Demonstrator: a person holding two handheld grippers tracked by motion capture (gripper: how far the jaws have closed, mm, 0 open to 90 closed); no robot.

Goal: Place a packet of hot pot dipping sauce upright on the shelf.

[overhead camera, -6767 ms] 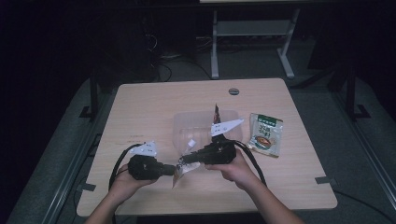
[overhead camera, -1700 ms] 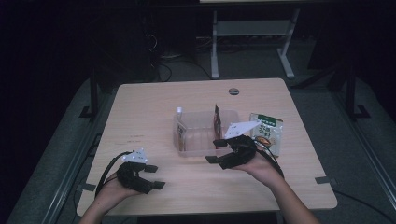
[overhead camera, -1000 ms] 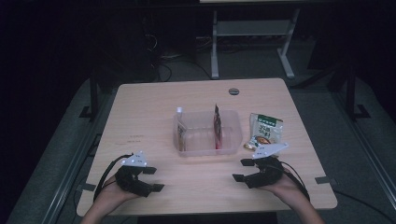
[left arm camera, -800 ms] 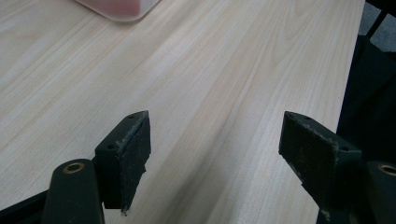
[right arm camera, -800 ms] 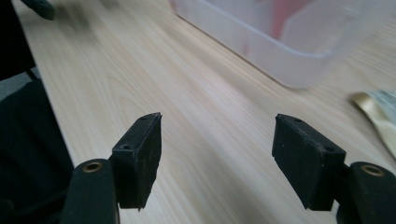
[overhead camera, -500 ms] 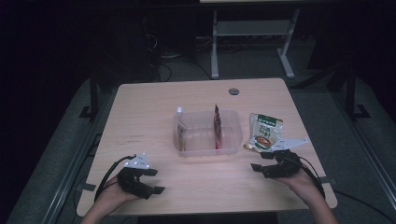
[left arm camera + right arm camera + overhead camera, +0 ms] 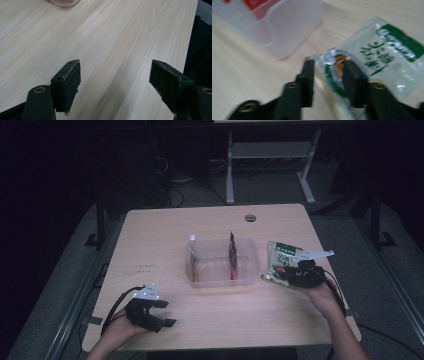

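Green/white snack packet [image 7: 283, 261] lies flat on table [image 7: 165, 235], right of clear plastic bin [image 7: 220, 267], just beside it. Near corner of packet sits btwn jaws of right gripper [image 7: 328, 75]; jaws have just been closing, now narrowed onto the crinkled foil edge, pads pressing it. Bin holds a red packet [image 7: 233, 255] standing upright. Left gripper [image 7: 113, 82] rests at table's front-left, well apart from bin, jaws wide, nothing btwn them, bare wood below.

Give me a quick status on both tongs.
Left tongs open, idle. Right tongs just closing around green packet corner. Clear bin beside it, nothing blocking.
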